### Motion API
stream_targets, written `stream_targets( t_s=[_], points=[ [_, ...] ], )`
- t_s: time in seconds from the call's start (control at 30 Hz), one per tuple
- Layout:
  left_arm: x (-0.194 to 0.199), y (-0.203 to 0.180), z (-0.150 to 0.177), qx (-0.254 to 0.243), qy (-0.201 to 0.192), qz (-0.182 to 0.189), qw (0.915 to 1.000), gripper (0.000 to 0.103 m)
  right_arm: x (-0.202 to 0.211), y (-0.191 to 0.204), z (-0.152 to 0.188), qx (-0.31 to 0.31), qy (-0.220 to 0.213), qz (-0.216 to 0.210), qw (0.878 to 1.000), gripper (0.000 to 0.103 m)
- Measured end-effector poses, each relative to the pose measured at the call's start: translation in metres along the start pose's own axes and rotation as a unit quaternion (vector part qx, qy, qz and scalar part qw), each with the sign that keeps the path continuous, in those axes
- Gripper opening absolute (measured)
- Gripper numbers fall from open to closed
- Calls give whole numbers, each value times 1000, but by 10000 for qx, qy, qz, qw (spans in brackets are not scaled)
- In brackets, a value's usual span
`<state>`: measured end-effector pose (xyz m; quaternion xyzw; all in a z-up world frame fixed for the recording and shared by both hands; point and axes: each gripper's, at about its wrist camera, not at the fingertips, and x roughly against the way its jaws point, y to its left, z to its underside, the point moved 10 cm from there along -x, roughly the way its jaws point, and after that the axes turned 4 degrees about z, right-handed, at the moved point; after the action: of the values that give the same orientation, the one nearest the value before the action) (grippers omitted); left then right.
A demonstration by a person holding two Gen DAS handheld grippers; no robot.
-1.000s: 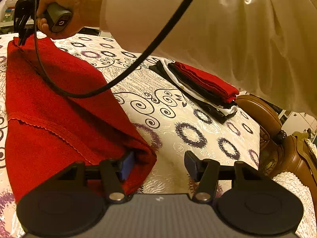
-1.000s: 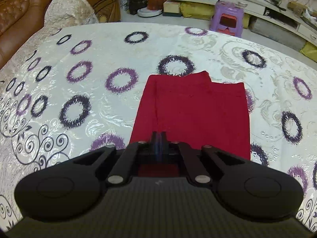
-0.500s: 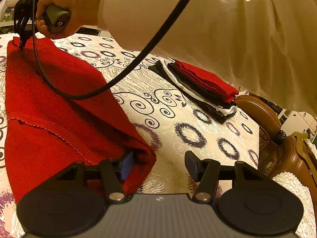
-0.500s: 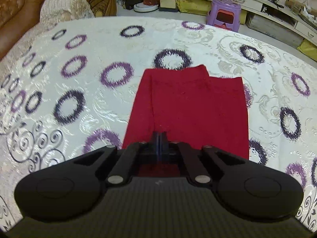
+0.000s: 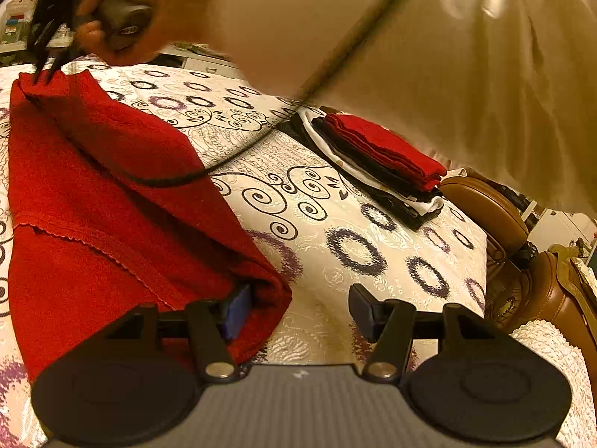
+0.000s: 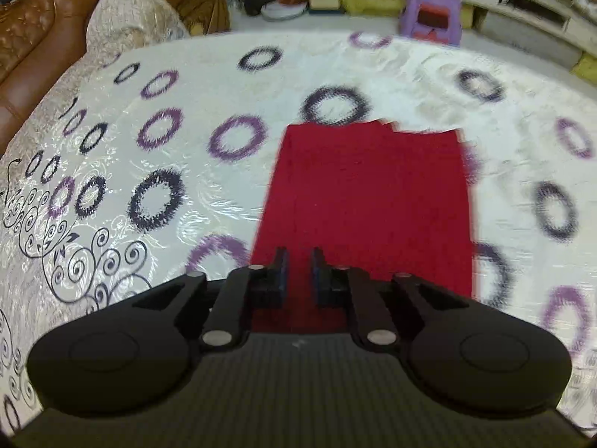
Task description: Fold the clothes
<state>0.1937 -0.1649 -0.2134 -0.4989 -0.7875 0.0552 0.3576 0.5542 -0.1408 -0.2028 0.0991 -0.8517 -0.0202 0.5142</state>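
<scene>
Left gripper (image 5: 296,308) low, fingers wide apart at red cloth's (image 5: 112,201) near corner. Right gripper (image 6: 298,270) slightly parted above far end, hand (image 5: 127,18) raised.

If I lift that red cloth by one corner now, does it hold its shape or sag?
Probably sags: the red cloth drapes in soft folds over the patterned table cover, so it looks floppy. Its layers lie loosely stacked, with a scalloped hem showing, so they would likely slide apart. It seems light; the open left gripper has one finger tucked into its corner fold.
</scene>
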Motion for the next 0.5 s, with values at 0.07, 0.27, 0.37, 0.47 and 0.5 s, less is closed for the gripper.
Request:
stream_targets(
  t_s=[0.07,0.27,0.37,0.47,0.5],
  points=[
    [0,-1,0,-23,4,0,10000,63,16,-12,10,-40,-34,-51,10000,20],
    [0,-3,1,-101,25,-24,9999,63,66,-55,94,-48,-34,-146,9999,20],
    [1,-5,2,-173,51,-50,9998,65,86,-68,142,-113,-146,60,9998,20],
    [0,-8,3,-281,97,-72,9995,66,89,-71,176,80,-391,221,9990,20],
    [0,-9,3,-322,114,-83,9994,66,91,-70,178,141,-494,266,9983,20]
  ],
)
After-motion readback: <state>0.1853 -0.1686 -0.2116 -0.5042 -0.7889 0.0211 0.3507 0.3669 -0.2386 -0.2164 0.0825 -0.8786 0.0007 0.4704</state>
